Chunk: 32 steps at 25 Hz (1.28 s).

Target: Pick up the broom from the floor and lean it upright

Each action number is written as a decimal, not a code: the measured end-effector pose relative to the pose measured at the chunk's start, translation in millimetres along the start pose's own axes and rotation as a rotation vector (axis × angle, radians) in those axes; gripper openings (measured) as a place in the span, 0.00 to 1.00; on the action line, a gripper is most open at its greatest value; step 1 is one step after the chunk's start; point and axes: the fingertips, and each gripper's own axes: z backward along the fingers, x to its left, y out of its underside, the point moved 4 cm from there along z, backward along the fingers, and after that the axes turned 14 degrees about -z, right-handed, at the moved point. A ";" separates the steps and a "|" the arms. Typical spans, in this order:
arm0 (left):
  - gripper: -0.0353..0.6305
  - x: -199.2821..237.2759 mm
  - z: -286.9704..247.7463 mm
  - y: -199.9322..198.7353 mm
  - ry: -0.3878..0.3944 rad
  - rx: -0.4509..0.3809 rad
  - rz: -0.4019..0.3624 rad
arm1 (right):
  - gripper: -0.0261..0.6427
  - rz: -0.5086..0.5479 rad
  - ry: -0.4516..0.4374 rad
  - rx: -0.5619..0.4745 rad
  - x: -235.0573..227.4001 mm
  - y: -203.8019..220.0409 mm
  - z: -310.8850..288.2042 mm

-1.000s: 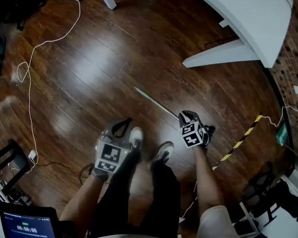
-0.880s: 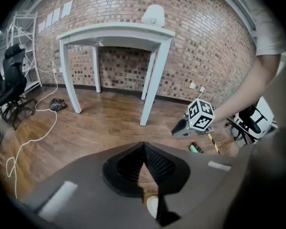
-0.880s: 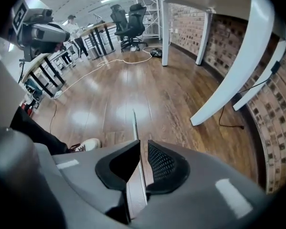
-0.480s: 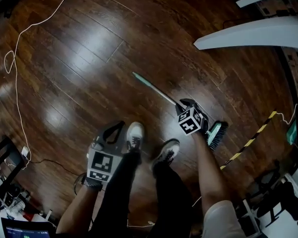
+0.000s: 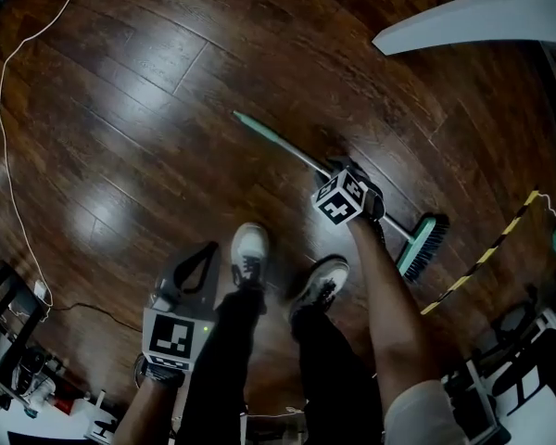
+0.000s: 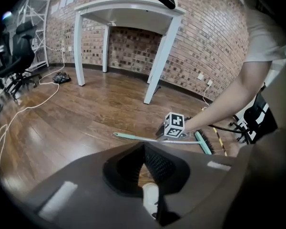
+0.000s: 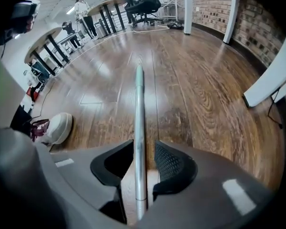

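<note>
The broom lies flat on the dark wood floor. Its pale green and metal handle point(image 5: 278, 142) runs to a green brush head point(image 5: 421, 247) at the right. My right gripper point(image 5: 345, 182) points steeply down over the middle of the handle. In the right gripper view its jaws point(image 7: 143, 147) have just been opening, and the handle point(image 7: 139, 113) runs between them with a gap at the right pad. My left gripper point(image 5: 204, 253) hangs by the person's left leg, well clear of the broom point(image 6: 133, 137). Its fingertips point(image 6: 143, 149) meet on nothing.
The person's two shoes point(image 5: 250, 248) point(image 5: 320, 281) stand just short of the handle. A white table foot point(image 5: 473, 21) lies at the far right. A yellow-black striped strip point(image 5: 482, 258) runs beside the brush head. A white cable point(image 5: 9, 156) trails at the left, and chair bases point(image 5: 528, 360) stand at the lower right.
The right gripper has come down onto the broom handle. The left gripper has sunk lower beside the leg. The view has tipped, and the brush head now shows.
</note>
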 end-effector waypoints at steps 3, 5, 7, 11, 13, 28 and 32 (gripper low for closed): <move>0.05 -4.0 -4.8 5.9 0.010 0.003 0.055 | 0.28 0.002 0.017 0.052 -0.1 6.2 -17.3; 0.05 -4.4 -7.8 10.4 0.014 0.013 0.067 | 0.27 -0.004 0.040 0.074 2.0 8.8 -24.2; 0.05 -4.1 -10.7 12.7 0.014 0.017 0.052 | 0.25 0.011 0.074 0.078 3.0 9.8 -26.1; 0.05 0.3 -12.3 11.4 0.009 0.011 0.044 | 0.19 0.030 0.099 0.091 9.9 11.1 -28.6; 0.05 4.3 -12.0 11.5 -0.001 0.013 0.048 | 0.17 0.037 0.112 0.103 13.6 10.4 -30.9; 0.05 -4.7 26.2 -46.3 0.025 -0.040 -0.055 | 0.16 0.021 0.195 0.027 6.4 1.9 44.6; 0.05 -11.6 47.5 -100.4 0.050 -0.125 -0.132 | 0.16 -0.034 0.240 -0.045 -13.0 -3.6 114.6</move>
